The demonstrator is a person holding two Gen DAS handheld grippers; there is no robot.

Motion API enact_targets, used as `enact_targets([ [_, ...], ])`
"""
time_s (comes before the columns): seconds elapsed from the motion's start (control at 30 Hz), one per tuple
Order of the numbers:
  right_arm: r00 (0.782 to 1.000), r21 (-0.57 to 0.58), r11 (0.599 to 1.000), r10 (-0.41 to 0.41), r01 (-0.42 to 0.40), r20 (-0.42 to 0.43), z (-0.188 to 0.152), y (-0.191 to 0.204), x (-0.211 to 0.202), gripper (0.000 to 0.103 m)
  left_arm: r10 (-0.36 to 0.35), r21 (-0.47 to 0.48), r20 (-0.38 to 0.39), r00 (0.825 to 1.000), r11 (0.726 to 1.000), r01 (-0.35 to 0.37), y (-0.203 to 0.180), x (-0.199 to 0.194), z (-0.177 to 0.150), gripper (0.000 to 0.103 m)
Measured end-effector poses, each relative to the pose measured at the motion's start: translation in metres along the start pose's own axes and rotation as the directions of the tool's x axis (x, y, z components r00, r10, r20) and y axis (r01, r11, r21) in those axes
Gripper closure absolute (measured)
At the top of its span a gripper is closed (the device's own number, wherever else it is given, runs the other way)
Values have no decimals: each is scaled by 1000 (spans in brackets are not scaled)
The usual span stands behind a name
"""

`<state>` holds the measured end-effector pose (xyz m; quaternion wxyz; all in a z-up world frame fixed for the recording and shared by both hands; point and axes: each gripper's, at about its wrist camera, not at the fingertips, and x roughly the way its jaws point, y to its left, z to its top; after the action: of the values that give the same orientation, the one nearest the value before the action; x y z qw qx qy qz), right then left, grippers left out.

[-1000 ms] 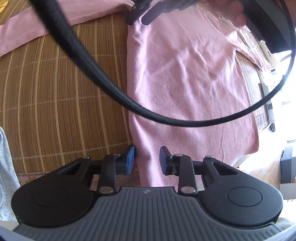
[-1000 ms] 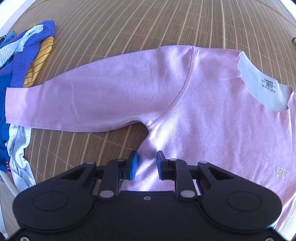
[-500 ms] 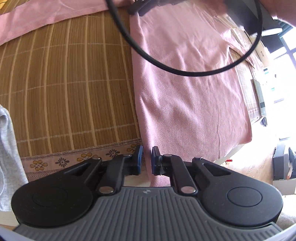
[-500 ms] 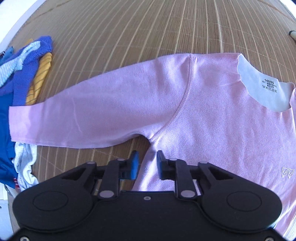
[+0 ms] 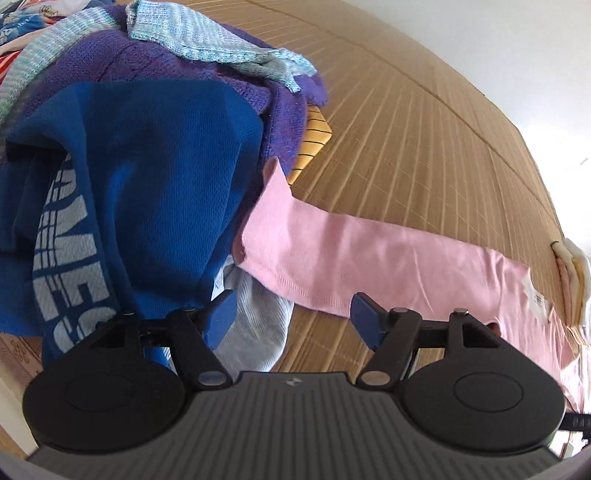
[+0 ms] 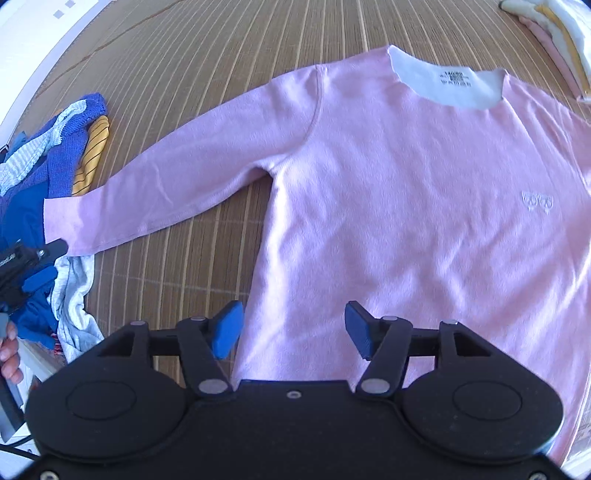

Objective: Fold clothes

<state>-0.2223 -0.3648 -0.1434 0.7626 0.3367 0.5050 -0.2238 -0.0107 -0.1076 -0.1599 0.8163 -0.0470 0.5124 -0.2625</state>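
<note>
A pink long-sleeved shirt lies flat on the bamboo mat, its white neck lining with a size label at the far side. Its left sleeve stretches out toward a heap of clothes. My right gripper hovers open over the shirt's lower left side, nothing between its blue pads. My left gripper is open just short of the sleeve cuff, holding nothing. In the right wrist view the left gripper shows at the left edge beside the cuff.
A heap of clothes sits by the cuff: a blue mesh jersey, a purple knit, a light blue knit, a yellow striped piece and pale grey cloth. Folded pale garments lie at the far right. A hand shows at the left edge.
Both grippers opened and let go of the shirt. The left gripper swung from the shirt's hem side over to the sleeve cuff by the clothes heap. The right gripper drew back.
</note>
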Motion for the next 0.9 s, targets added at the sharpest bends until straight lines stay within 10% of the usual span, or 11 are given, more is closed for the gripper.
enact_targets([
  [0.47, 999, 56, 997, 50, -50, 3, -16, 6, -6, 34, 195, -84, -12, 981, 977, -195, -17, 39, 11, 31],
  [0.63, 998, 43, 997, 56, -56, -2, -17, 9, -6, 34, 222, -59, 18, 975, 974, -220, -10, 30, 14, 81],
  [0.9, 997, 46, 996, 75, -74, -9, -18, 15, -3, 34, 211, -29, 50, 976, 977, -210, -8, 15, 12, 94],
])
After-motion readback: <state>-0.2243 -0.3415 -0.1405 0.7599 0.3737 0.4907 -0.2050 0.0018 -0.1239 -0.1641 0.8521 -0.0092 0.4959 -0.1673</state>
